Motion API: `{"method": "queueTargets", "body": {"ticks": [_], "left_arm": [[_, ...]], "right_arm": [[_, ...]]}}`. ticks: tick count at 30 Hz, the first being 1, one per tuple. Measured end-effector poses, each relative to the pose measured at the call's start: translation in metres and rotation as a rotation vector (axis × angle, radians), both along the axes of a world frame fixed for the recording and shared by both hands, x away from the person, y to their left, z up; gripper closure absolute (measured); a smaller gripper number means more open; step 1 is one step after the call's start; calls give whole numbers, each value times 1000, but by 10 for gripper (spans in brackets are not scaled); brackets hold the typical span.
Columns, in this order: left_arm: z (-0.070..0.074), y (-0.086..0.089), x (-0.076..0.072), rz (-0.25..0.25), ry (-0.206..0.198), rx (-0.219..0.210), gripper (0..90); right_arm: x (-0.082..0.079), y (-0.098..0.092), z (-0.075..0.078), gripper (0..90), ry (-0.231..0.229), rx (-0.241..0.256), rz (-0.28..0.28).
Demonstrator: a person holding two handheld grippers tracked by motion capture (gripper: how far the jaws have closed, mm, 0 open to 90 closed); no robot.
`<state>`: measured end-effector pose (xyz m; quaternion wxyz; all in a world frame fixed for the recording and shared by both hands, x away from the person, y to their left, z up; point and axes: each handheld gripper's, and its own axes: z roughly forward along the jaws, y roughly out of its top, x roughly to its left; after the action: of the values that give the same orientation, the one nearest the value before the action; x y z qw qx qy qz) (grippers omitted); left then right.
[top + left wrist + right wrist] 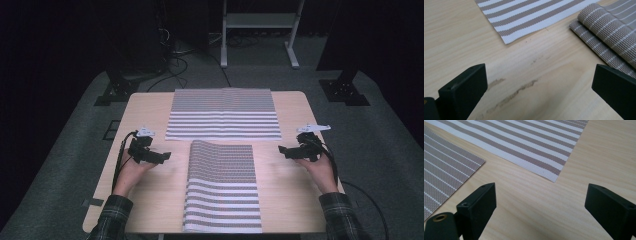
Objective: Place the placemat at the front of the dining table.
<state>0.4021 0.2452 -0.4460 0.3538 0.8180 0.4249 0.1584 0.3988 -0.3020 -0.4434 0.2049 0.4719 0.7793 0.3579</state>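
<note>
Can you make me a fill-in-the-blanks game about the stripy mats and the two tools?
1. The number of striped placemats on the wooden table is ____.
2. The near placemat is folded over along its ____ edge.
3. The left tool and the right tool both have their jaws ____.
4. The far placemat lies ____ on the table.

Missing words: two; left; open; flat
</note>
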Motion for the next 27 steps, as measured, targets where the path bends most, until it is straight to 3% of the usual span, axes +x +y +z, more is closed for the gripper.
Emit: {"method": "queueTargets", "body": {"ticks": [4,14,27], "left_arm": [[3,5,-18,2,-18,-1,0],[10,18,-48,7,-56,-13,0],[10,26,-82,13,-72,-19,0]], "right_arm": [[-12,-1,3,90,-15,5,15],[-37,-11,11,90,-51,36,26],[-69,-23,8,90,-69,53,43]]}}
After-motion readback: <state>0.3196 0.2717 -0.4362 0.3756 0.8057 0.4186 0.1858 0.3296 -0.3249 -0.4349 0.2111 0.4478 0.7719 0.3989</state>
